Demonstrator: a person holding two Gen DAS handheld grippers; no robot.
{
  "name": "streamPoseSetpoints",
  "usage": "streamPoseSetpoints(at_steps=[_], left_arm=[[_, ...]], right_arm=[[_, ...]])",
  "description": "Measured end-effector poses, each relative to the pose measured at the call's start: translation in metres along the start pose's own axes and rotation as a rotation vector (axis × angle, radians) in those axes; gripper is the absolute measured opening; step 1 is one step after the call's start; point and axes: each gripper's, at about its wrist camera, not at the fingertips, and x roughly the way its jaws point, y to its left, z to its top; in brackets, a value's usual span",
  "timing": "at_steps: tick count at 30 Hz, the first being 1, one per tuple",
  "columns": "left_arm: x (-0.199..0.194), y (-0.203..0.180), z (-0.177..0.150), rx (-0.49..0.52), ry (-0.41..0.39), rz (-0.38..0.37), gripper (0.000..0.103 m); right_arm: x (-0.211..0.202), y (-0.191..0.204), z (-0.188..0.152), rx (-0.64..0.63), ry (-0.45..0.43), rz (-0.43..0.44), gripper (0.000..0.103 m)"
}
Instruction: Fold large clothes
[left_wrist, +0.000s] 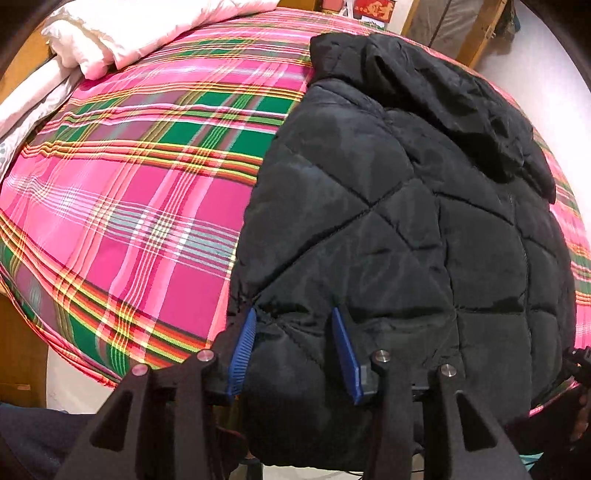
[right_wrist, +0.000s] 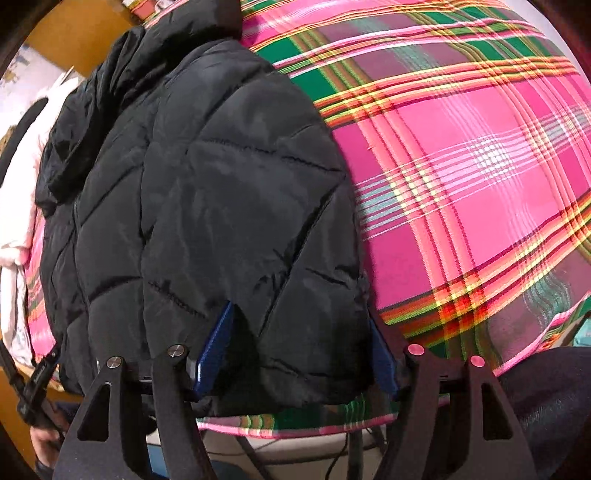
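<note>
A black quilted jacket (left_wrist: 388, 229) lies on a pink plaid bedcover (left_wrist: 140, 206), its hem at the near bed edge, 6 o'clock in both views. The left gripper (left_wrist: 295, 347) and right gripper (right_wrist: 303, 343) each stand part-open with hem padding bulging between the blue pads; whether they pinch it cannot be told. Bare plaid spreads toward 9 o'clock in the left view and 3 o'clock in the right view.
</note>
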Motion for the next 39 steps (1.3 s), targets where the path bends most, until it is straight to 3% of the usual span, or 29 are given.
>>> streamPoseSetpoints(at_steps=[1, 3, 6, 10, 18, 29, 35, 39], left_arm=[[0.0, 0.0, 0.0, 0.003, 0.004, -0.006, 0.037], [-0.005, 0.0, 0.0, 0.001, -0.001, -0.016, 0.02], [-0.022, 0.009, 0.004, -0.062, -0.042, -0.092, 0.009], [-0.063, 0.016, 0.01, -0.094, -0.148, -0.221, 0.007], [-0.136, 0.034, 0.037, -0.144, -0.319, -0.378, 0.006], [-0.16, 0.041, 0.082, -0.201, -0.386, -0.463, 0.006], [-0.162, 0.033, 0.139, -0.223, -0.421, -0.485, 0.006], [-0.157, 0.025, 0.191, -0.228, -0.453, -0.479, 0.002]], right_arm=[[-0.003, 0.002, -0.001, -0.002, -0.005, 0.009, 0.046], [-0.011, 0.004, -0.003, -0.008, -0.024, 0.037, 0.021], [-0.03, 0.009, -0.007, -0.026, -0.059, 0.1, 0.013], [-0.072, 0.008, -0.01, -0.052, -0.139, 0.244, 0.011], [-0.12, -0.005, 0.001, -0.012, -0.241, 0.399, 0.01], [-0.154, 0.02, 0.048, -0.013, -0.341, 0.507, 0.01], [-0.166, 0.032, 0.103, 0.026, -0.381, 0.566, 0.01], [-0.167, 0.051, 0.154, 0.032, -0.398, 0.554, 0.01]])
